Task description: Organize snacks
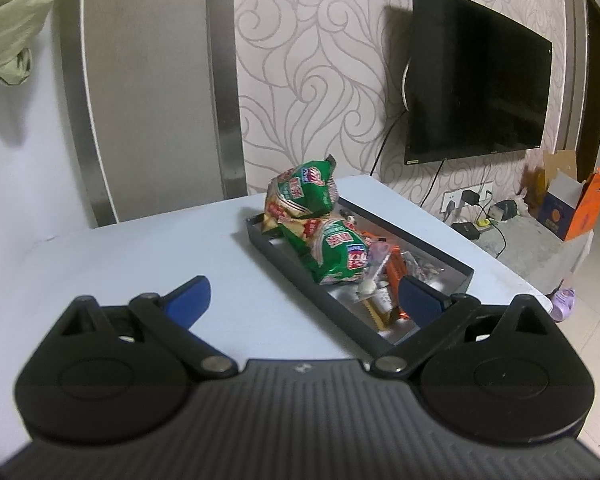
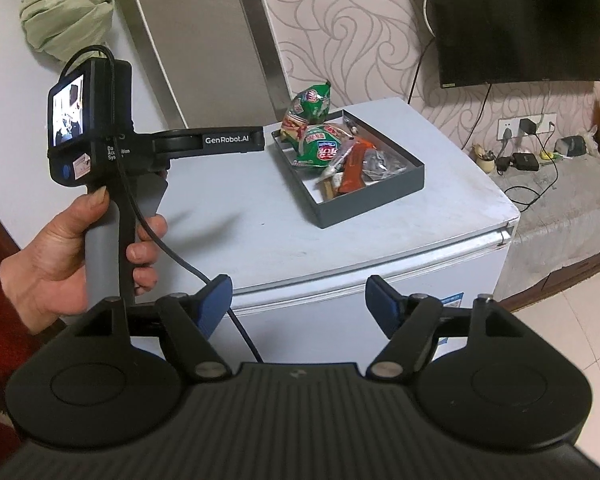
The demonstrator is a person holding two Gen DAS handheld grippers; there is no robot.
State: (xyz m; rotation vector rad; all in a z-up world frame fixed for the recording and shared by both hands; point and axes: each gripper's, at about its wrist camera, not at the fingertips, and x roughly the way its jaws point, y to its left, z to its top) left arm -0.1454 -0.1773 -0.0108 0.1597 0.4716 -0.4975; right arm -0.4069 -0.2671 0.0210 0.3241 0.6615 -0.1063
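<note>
Our left hand-held gripper (image 1: 305, 299) fills the bottom of the left wrist view, its blue fingers (image 1: 190, 300) spread wide and grasping nothing. It hovers over the white tabletop (image 1: 120, 264), with the right finger showing in front of the near end of the dark tray (image 1: 300, 280).

The tray runs from the centre of that view toward the lower right. Two green snack bags (image 1: 332, 252) are piled at its far end, one leaning on the other and rising above the rim. Beside them, toward the near end, lie an orange packet (image 1: 394, 268) and several small clear-wrapped sweets (image 1: 420, 266), all inside the tray.

In the right wrist view, our right hand-held gripper (image 2: 299, 306) sits at the bottom, also released, with its fingers apart and empty, in front of the tabletop's near edge and well apart from the tray. At the left of that frame our left hand (image 2: 60, 256) grips the handle of the other tool, whose small screen (image 2: 69, 110) is lit. A black television (image 2: 520, 20) hangs on the patterned wall at the upper right.
</note>
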